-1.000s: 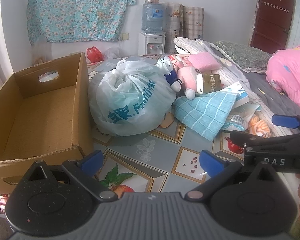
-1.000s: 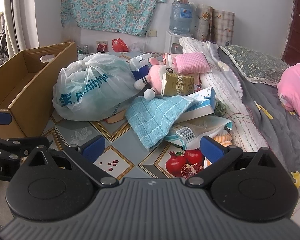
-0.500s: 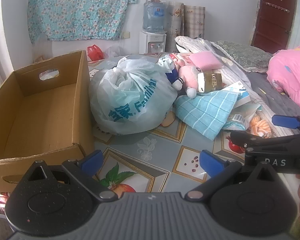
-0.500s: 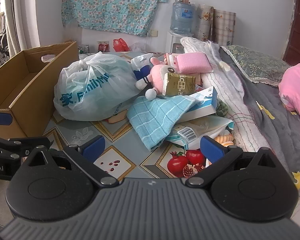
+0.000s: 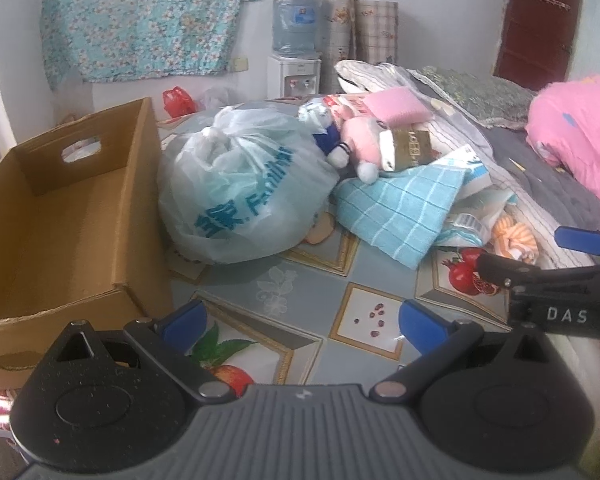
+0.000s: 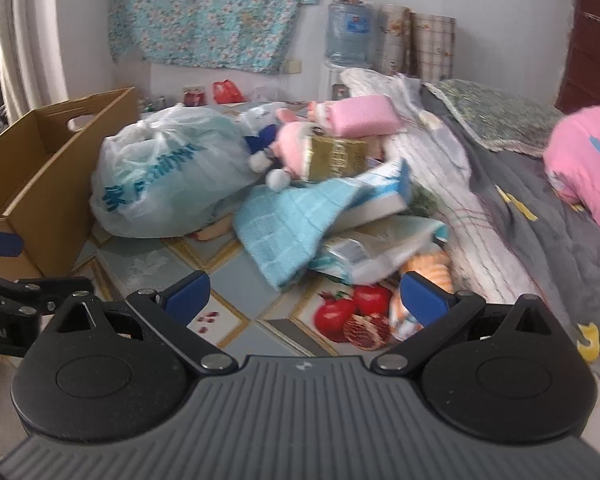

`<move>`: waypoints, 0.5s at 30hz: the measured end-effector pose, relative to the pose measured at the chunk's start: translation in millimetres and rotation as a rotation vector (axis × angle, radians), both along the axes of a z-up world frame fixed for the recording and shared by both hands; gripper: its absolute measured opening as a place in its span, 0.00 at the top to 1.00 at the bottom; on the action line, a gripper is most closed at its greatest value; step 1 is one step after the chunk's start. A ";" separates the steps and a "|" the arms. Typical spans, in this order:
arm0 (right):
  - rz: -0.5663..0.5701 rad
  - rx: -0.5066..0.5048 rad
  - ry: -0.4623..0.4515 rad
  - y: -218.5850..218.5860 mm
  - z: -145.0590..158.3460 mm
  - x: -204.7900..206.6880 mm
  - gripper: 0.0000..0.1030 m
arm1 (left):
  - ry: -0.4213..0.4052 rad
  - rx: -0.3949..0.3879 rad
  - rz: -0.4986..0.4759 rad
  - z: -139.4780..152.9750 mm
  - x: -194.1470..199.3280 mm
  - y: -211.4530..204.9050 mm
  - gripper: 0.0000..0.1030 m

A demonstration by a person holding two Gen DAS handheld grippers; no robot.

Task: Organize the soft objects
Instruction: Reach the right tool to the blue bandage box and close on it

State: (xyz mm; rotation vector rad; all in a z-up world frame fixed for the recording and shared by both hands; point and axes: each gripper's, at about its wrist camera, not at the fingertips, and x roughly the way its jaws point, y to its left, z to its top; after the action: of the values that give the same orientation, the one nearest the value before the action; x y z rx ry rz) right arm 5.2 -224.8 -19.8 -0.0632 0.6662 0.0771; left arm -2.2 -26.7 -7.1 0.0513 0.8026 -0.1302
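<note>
While both tools hang unclenched, the left gripper (image 5: 302,320) and right gripper (image 6: 306,294) grasp nothing; at twelve o'clock the pink plush toy (image 5: 362,138) (half-buried, blurred) lies behind the blue towel (image 6: 290,220).

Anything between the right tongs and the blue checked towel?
Nothing visible. The right tongs are open, with only bare patterned mat between them and the blue checked towel's near corner. A plush toy and a carton lie on the towel's far part.
</note>
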 end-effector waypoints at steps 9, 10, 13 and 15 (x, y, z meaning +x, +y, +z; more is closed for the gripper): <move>-0.108 0.089 -0.131 -71.6 -7.5 -7.1 0.01 | -0.040 -0.021 -0.120 -0.1 15.3 -37.2 0.00; -0.103 0.107 -0.160 -79.9 -6.1 -6.7 0.01 | -0.049 -0.030 -0.138 0.3 18.5 -42.2 0.00; -0.096 0.161 -0.198 -101.7 -1.5 5.2 0.01 | -0.074 -0.081 -0.184 0.2 30.4 -55.2 0.00; -0.105 0.217 -0.213 -116.2 1.6 16.0 0.01 | -0.095 -0.141 -0.215 -1.8 39.8 -62.4 0.00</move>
State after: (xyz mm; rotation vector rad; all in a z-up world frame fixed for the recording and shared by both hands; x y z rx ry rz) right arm 21.3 -341.0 -18.2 0.1703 0.4446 0.0400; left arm 37.6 -89.1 -8.9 0.0096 0.6898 -0.3845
